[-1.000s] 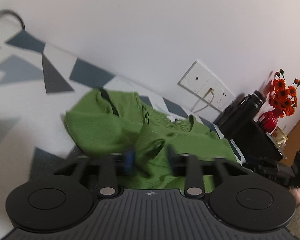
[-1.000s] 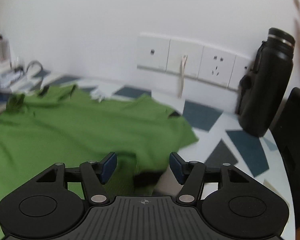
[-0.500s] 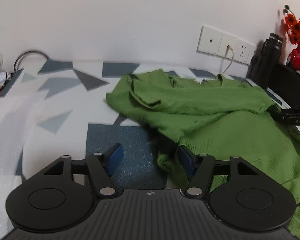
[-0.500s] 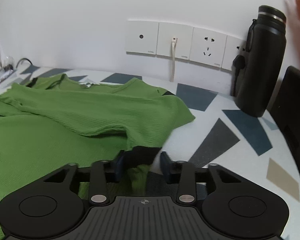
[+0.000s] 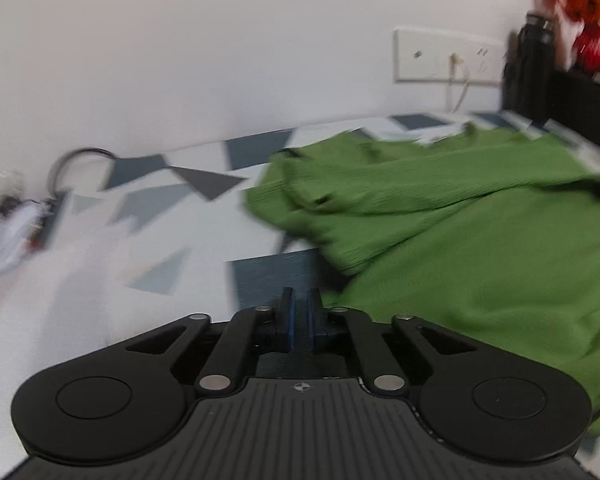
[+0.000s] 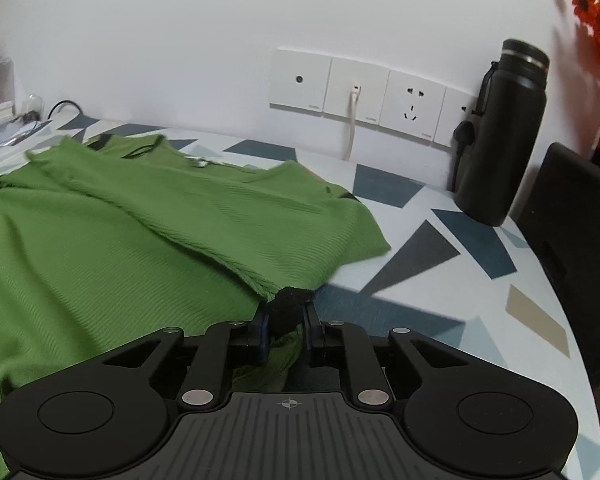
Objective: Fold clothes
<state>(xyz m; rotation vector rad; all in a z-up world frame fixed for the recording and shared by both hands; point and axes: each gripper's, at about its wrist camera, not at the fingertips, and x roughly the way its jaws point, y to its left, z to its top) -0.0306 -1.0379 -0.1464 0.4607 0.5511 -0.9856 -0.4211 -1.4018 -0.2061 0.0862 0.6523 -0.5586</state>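
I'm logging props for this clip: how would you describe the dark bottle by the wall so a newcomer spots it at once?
Start at the row of white wall sockets behind the patterned tablecloth. Just right of them, upright on the cloth, stands the tall matte black flask with a silver ring under its lid and a carry strap. It is the only cylinder there, taller than the green knit top lying flat.

No words, brands or numbers can be read. The wall socket plates (image 6: 384,96) carry small dark print along their lower edges, too tiny to make out. A crosshair sign (image 6: 287,403) marks the right tool's housing at 6 o'clock.
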